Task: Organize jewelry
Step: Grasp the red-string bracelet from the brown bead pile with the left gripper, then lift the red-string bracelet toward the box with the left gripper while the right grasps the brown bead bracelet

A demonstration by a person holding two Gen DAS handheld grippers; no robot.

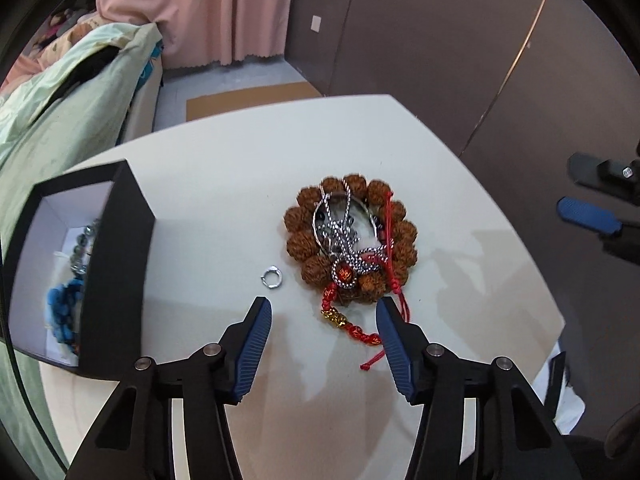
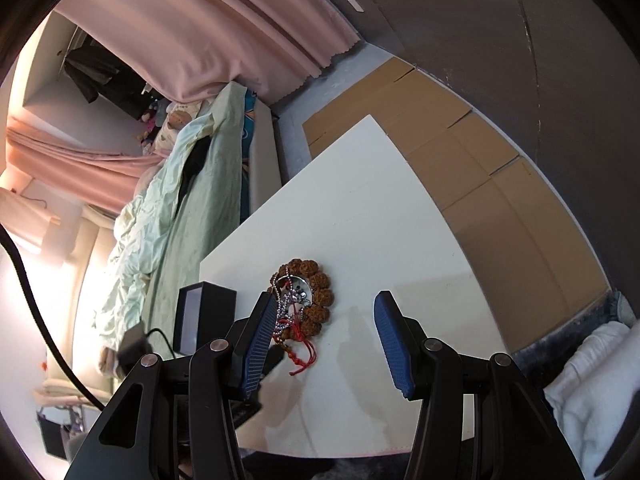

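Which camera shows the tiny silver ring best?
The left wrist view. There the ring lies bare on the table, between the box and the jewelry pile. The right wrist view does not show it; a finger probably hides it.

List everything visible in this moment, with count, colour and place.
table: one, white, beneath everything
box: one, black outside, white inside, open, table's left
beaded jewelry in box: blue and grey-clear strands
seed bracelet: one, brown, table centre
chain: silver-black, heaped on the bracelet
red cord charm: one, red and gold, at the bracelet's near edge
ring: one, silver, between box and bracelet
left gripper: black, blue pads, open
right gripper: same, open
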